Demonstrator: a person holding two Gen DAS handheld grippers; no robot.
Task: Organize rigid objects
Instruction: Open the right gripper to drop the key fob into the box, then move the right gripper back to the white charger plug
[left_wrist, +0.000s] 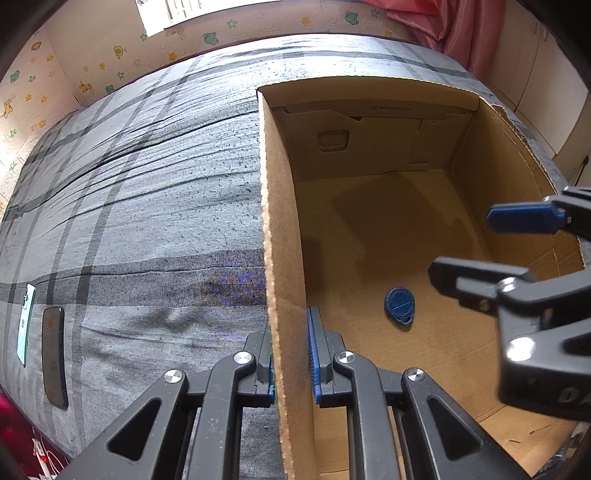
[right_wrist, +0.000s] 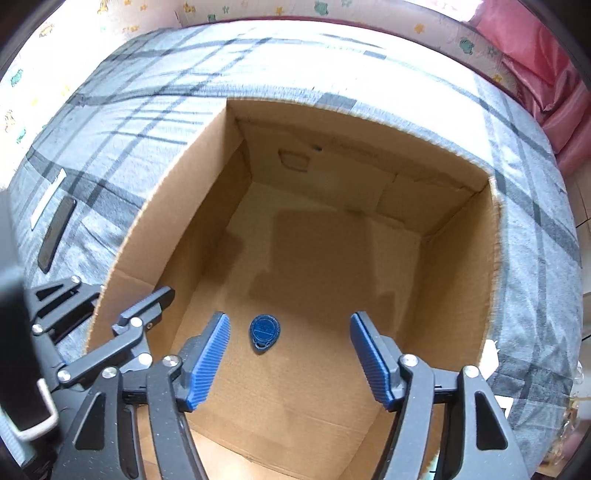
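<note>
An open cardboard box (left_wrist: 264, 184) stands on a bed, seen from above in both views. A small blue key fob (right_wrist: 265, 333) lies flat on the box floor (left_wrist: 399, 305). My left gripper (left_wrist: 290, 325) is shut on the box's left wall, one pad outside and one inside. In the right wrist view the left gripper (right_wrist: 99, 295) straddles that same wall (right_wrist: 177, 173). My right gripper (right_wrist: 289, 317) hangs open above the box floor, its blue pads (right_wrist: 210, 354) wide apart and empty, the fob below and between them. It also shows at the right of the left wrist view as the right gripper (left_wrist: 461, 242).
A grey plaid bed cover (left_wrist: 147, 184) spreads left of and behind the box. A black phone (left_wrist: 54, 356) and a mint-and-white phone (left_wrist: 26, 325) lie on it at the far left. A patterned wall (left_wrist: 110, 48) and pink fabric (left_wrist: 461, 33) border the bed.
</note>
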